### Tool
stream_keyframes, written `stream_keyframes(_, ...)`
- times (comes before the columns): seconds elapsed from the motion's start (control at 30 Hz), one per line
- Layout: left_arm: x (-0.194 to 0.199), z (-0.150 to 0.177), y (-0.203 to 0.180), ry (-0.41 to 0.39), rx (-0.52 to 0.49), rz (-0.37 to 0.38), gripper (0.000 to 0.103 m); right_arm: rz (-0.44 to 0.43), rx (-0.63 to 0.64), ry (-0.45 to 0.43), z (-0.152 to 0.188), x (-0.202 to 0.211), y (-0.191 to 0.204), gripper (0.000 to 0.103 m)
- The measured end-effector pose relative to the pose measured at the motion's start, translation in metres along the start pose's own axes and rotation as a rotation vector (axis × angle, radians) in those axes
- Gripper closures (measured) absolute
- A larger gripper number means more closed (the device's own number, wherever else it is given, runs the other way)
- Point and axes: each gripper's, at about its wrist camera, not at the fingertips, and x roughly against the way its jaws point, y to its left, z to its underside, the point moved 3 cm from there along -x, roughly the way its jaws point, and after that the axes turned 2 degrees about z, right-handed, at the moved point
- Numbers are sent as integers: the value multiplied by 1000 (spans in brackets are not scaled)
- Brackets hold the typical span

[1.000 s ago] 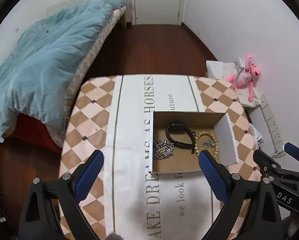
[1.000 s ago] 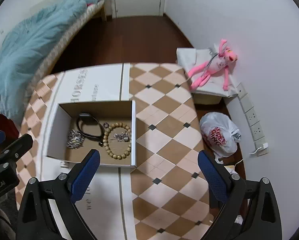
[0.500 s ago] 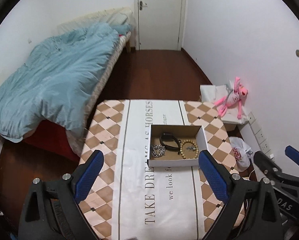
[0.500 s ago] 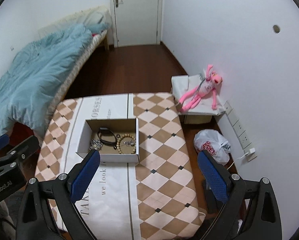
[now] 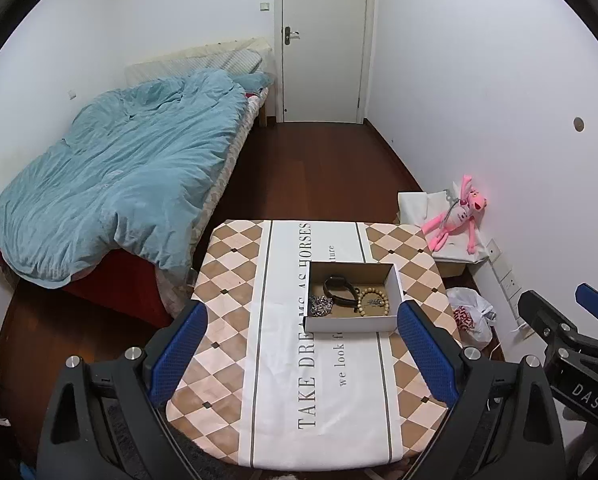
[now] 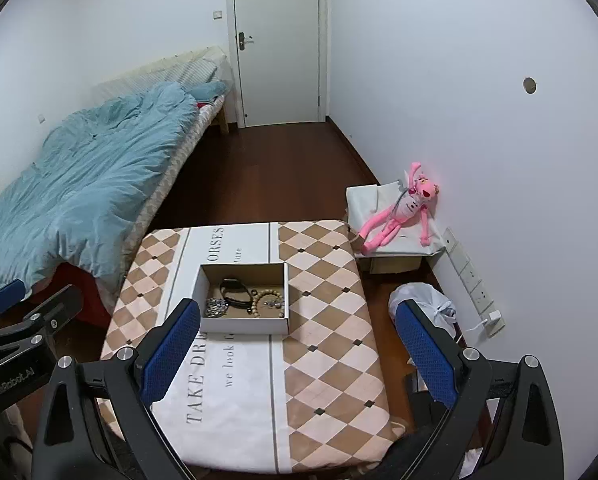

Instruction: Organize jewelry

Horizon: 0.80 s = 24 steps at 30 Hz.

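A shallow white cardboard box point(image 5: 349, 325) point(image 6: 243, 325) sits on the table with the checkered cloth point(image 5: 283, 380) point(image 6: 323, 360). Inside lie a silver chain point(image 5: 320, 305) point(image 6: 215, 306), a black band point(image 5: 340, 290) point(image 6: 235, 292) and a wooden bead bracelet point(image 5: 374, 302) point(image 6: 267, 302) with a small metal piece in its ring. My left gripper point(image 5: 301, 354) is open and empty, high above and well back from the box. My right gripper point(image 6: 297, 354) is open and empty too, equally far back. Each gripper shows at the edge of the other's view.
A bed with a blue duvet point(image 5: 111, 176) stands left of the table. A pink plush toy point(image 5: 457, 216) point(image 6: 403, 208) lies on a low white box by the right wall. A plastic bag point(image 5: 469, 314) point(image 6: 423, 304) sits on the floor beside the table. A closed door point(image 5: 323, 40) is at the back.
Both grippers have pulled up and back from the box, so the box looks much smaller and the whole room shows. Both stay open and empty; the jewelry has not moved.
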Motion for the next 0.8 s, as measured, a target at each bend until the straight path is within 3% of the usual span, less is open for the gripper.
stream_keyframes(0.33,2,2,-1,23,3,0,6,-6,10,5,0,9,-2,0)
stream_keyframes(0.53,-20,-1,-4,71,9,13,6,16,10,31,-5,-9,-3,0)
stream_keyframes(0.8,-57,-9,-1,130,8,-24,6,43,18,79,-17,-49,0,0)
